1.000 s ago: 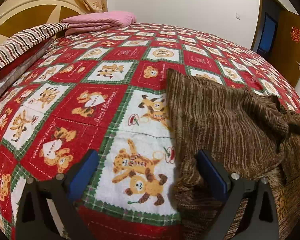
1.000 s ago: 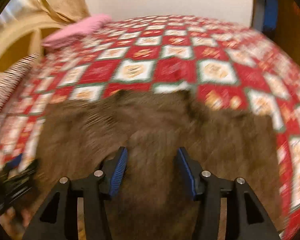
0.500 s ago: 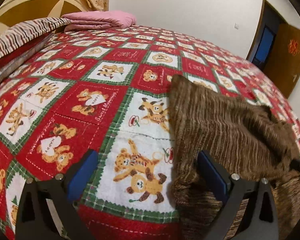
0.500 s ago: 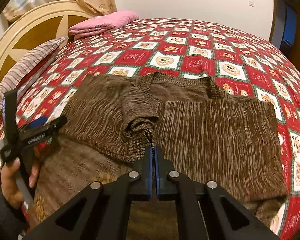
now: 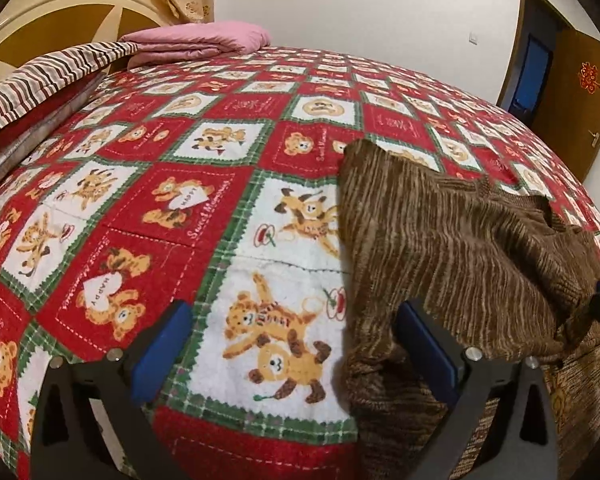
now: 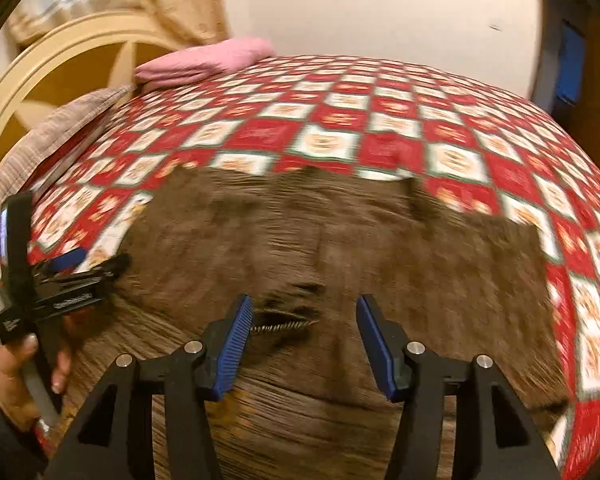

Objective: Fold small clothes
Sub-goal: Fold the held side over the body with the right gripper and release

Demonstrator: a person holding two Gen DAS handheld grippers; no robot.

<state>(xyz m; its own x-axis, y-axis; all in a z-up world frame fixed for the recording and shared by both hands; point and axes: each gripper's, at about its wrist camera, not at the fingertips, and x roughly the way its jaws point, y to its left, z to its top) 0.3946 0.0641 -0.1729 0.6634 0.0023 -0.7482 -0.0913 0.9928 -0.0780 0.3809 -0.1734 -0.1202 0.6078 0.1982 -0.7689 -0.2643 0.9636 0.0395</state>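
A brown striped knit sweater lies on the bear-print bed cover, its left sleeve folded in over the body. My left gripper stands open at the sweater's left edge, with its right finger over the fold and nothing between the pads. In the right wrist view, which is blurred, the sweater fills the middle. My right gripper hovers over it with its jaws opening. The sleeve cuff lies loose just beyond the fingers, and neither pad presses on it. A hand holds the left gripper at the left.
A folded pink blanket and a striped pillow lie at the head of the bed, against a cream headboard. A brown door stands at the far right. Bare bed cover stretches left of and beyond the sweater.
Half a second ago my right gripper was shut on the sleeve cuff; now it is open and the cuff lies on the sweater. The left gripper has stayed put.
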